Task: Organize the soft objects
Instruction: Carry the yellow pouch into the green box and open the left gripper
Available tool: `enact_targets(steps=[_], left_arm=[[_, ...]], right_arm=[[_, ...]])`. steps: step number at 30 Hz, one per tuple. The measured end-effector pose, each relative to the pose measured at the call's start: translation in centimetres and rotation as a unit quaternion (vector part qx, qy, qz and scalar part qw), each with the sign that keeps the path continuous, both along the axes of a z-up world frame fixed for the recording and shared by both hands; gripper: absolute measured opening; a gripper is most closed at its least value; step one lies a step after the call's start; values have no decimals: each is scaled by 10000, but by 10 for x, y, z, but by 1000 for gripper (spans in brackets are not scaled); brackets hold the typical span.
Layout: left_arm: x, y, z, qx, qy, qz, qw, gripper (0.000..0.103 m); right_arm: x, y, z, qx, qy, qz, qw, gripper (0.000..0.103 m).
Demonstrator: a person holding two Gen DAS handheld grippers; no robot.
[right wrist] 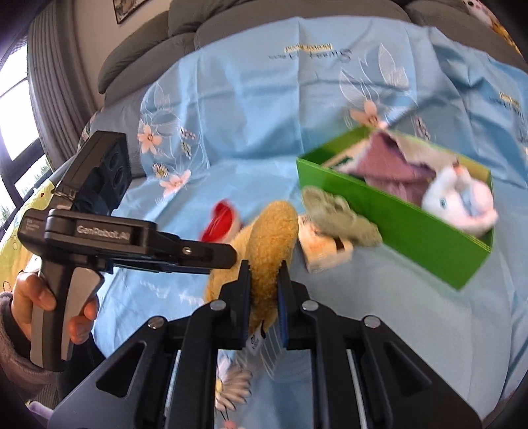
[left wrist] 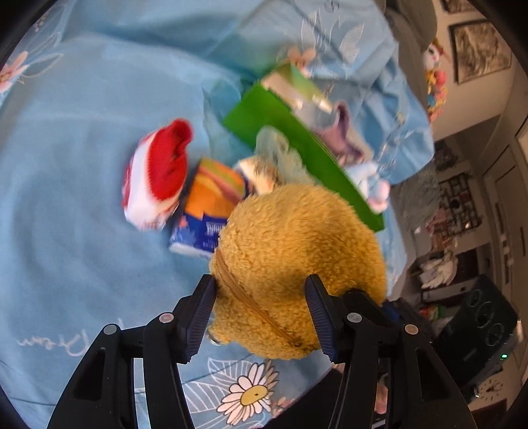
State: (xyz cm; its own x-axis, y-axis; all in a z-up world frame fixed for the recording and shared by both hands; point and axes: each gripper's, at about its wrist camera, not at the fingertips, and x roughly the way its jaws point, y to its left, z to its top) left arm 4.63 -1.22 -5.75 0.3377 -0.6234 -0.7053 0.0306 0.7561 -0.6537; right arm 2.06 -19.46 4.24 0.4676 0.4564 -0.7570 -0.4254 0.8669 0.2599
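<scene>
A fuzzy yellow plush pouch (left wrist: 297, 257) with a zipper is held above the blue bedsheet by both grippers. My left gripper (left wrist: 260, 313) is shut on its wide end. My right gripper (right wrist: 264, 287) is shut on its narrow edge (right wrist: 270, 244), near a white tag. The green box (right wrist: 396, 224) lies beyond, holding a purple cloth (right wrist: 386, 165) and a white-and-pink plush (right wrist: 458, 198). A grey-green furry toy (right wrist: 336, 211) lies against the box's near wall. The box also shows in the left wrist view (left wrist: 280, 128).
A red-and-white sock (left wrist: 155, 175) and a colourful tissue pack (left wrist: 208, 211) lie on the sheet (left wrist: 82, 132) left of the pouch. A small white box (right wrist: 323, 254) sits under the furry toy. A grey headboard (right wrist: 264, 13) is behind; room furniture (left wrist: 462, 297) is to the right.
</scene>
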Motion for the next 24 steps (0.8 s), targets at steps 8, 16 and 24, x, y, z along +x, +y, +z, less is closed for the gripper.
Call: enact_targets(steps=[8,16,24], left_arm=[[1,-24,-8,338,-89,-247,9991,53],[-10,-33,10,527,-459,-372,9969,29],[2,-44,59,800,-1085,-474,9897,29]], right_arm=[[-2,-22,-20,27,450,-280,9986,13],[-8,-25,-21,132,441,-212,9987,14],[0,-34,6,425,-6,-266,9987,14]])
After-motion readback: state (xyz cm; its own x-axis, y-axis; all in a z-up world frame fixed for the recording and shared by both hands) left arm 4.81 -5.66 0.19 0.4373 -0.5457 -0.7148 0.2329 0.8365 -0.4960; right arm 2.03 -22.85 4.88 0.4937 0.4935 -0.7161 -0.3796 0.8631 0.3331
